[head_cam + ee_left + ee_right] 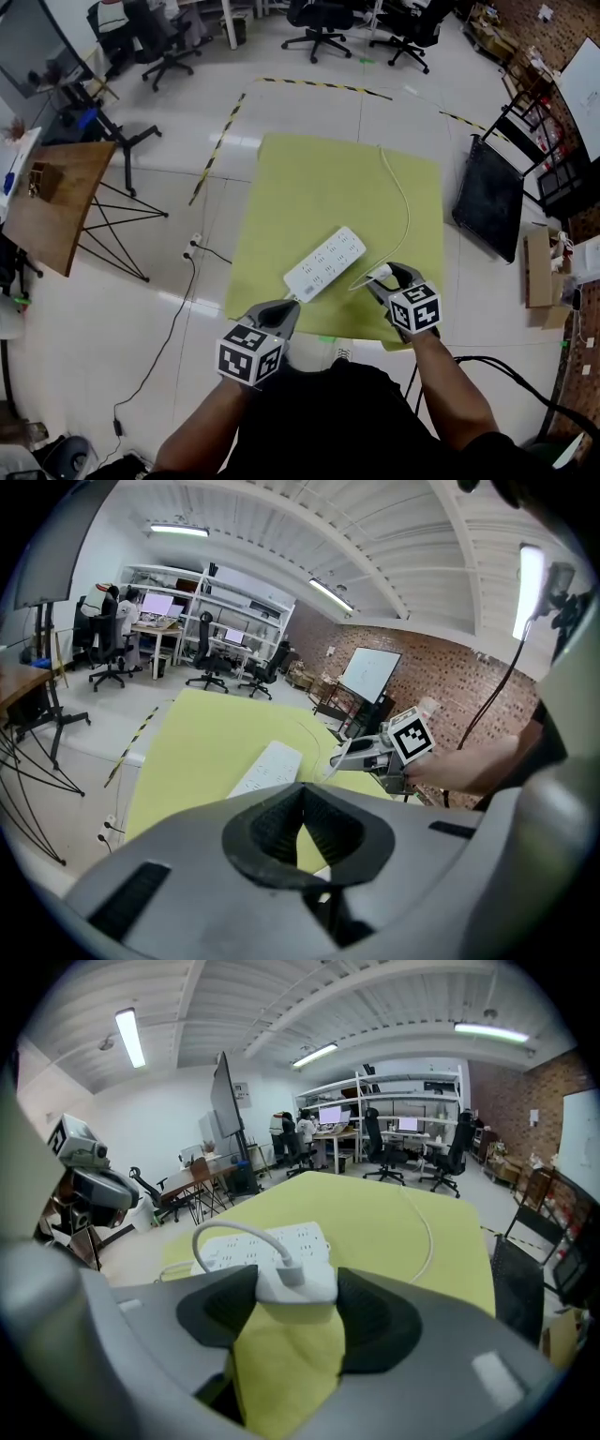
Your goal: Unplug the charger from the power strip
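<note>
A white power strip (325, 262) lies slantwise on the yellow table (319, 178). My right gripper (389, 275) is shut on the white charger (380, 273), just right of the strip's near half and off it. In the right gripper view the charger (298, 1279) sits clamped between the pads, its cable looping left, with the strip (262, 1241) behind it. The charger's thin white cable (405, 202) runs away across the table. My left gripper (286, 309) is at the strip's near end, jaws shut, nothing visible between them. The left gripper view shows the strip (267, 766) beyond its jaws.
A black panel (489, 197) leans right of the table. A wooden side table (56, 197) stands at the left. A floor socket and black cord (192, 246) lie by the table's left edge. Office chairs (319, 23) stand at the back.
</note>
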Tool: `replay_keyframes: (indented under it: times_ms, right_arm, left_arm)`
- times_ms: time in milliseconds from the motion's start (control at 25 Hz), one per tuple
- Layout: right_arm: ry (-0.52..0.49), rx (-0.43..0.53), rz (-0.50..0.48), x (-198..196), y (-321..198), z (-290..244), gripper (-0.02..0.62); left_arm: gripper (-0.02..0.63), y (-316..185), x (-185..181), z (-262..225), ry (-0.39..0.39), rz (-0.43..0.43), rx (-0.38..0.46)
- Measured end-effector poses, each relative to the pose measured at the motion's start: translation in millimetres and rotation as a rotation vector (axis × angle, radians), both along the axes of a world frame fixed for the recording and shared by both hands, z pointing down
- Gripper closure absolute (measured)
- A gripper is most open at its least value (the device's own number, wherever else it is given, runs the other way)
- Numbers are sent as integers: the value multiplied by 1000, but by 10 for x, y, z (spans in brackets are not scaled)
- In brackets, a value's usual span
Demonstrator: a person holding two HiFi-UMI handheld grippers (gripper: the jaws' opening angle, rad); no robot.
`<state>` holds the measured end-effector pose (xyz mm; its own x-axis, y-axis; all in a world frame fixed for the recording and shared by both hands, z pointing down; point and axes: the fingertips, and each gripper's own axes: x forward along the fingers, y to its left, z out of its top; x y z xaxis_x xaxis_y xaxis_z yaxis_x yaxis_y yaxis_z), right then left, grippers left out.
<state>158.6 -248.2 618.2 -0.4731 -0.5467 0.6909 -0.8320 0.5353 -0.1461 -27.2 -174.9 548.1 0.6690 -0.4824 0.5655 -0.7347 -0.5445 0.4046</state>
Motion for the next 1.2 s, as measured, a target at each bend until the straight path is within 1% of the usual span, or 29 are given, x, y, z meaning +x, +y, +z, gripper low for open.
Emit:
replay_keyframes:
  times_ms: [160, 280, 360, 480, 640, 760, 960, 1200]
  right_arm:
    - [66, -57, -13, 188, 242, 158, 330]
    - [140, -112, -38, 284, 431, 300, 330]
    - [196, -129, -55, 309, 515, 351, 330]
    - [243, -109, -70, 305, 554, 365, 328]
    - [263, -89, -72, 262, 506, 374, 327]
    - [266, -77, -88, 164, 463, 378, 310]
    - [278, -85, -106, 76, 503, 370, 284]
    - [378, -124, -141, 148, 775, 541, 265]
  left_arm:
    - [600, 20, 78, -5, 2, 8, -3]
    - [600, 36, 122, 0, 1, 13, -1]
    - [600, 46, 135, 4, 2, 13, -1]
    - [600, 70, 160, -10, 6, 9, -5]
    - [600, 98, 179, -17, 7, 13, 0]
    - [600, 106, 112, -10, 6, 10, -1]
    - [600, 120, 11, -14, 7, 1, 0]
    - [600, 165, -40, 31, 12, 17, -6]
